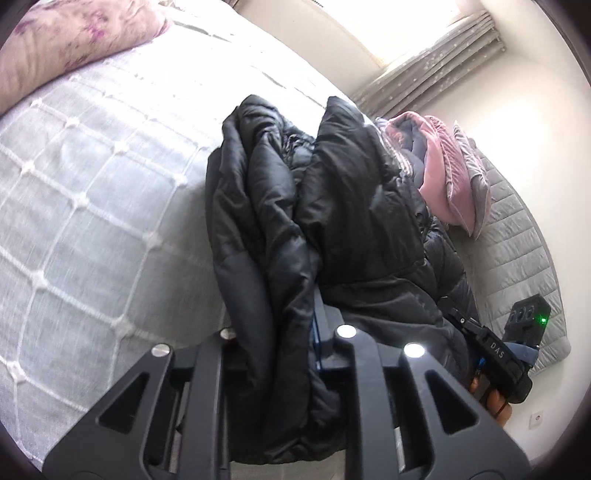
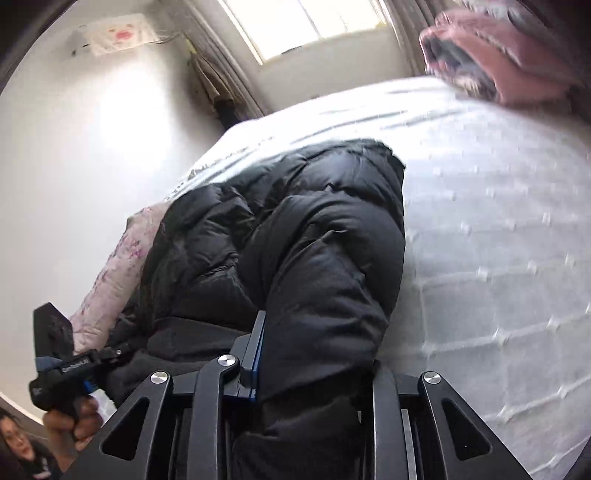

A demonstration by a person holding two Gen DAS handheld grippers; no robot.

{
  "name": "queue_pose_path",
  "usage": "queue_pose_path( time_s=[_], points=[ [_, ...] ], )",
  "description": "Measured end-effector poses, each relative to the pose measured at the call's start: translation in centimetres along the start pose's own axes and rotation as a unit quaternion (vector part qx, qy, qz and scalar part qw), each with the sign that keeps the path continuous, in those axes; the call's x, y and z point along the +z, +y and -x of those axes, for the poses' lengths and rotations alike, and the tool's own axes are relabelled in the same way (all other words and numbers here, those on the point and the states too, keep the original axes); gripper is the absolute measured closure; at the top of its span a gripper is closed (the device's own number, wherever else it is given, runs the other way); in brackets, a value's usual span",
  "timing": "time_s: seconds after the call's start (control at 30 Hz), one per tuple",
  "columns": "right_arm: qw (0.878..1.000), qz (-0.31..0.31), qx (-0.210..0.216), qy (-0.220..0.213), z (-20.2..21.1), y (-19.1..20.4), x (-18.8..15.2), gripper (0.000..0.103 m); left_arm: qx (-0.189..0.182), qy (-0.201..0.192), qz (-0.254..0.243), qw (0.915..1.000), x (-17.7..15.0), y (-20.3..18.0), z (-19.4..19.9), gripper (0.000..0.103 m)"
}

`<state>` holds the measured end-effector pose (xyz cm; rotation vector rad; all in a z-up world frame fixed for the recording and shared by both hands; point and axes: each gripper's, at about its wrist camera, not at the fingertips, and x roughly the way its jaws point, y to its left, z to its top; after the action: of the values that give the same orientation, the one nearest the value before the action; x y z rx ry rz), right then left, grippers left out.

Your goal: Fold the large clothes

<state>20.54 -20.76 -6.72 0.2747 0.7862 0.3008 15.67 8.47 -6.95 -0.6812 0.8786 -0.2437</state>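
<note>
A black puffer jacket lies bunched on the white bedspread. My left gripper is shut on a thick fold of it; the blue pad of one finger presses the fabric and the other finger is buried under cloth. In the right wrist view the same jacket rises from my right gripper, which is shut on a padded roll of it, with one blue-padded finger showing. Each view also shows the other gripper's black housing, held in a hand at the jacket's edge.
A floral pillow lies at one end of the bed. Pink and grey cushions rest on a grey quilted mat. Curtains flank a bright window. A person is at the lower left.
</note>
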Motion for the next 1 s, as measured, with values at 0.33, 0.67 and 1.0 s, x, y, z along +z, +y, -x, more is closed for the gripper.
queue_pose_path(
  time_s=[0.33,0.67,1.0],
  points=[
    [0.991,0.012,0.007,-0.133,2.1,-2.8,7.5,0.079,-0.059,-0.083,-0.049,0.9936,6.8,-6.2,-2.2,0.083],
    [0.984,-0.166,0.014,-0.065,-11.2,-16.2,11.1,0.066,-0.013,-0.002,-0.064,0.9979,11.1,-5.2,-16.2,0.066],
    [0.973,-0.219,0.004,-0.068,-9.5,-20.4,10.5,0.032,-0.029,-0.036,-0.004,0.9989,11.9,-2.1,-14.4,0.041]
  ],
)
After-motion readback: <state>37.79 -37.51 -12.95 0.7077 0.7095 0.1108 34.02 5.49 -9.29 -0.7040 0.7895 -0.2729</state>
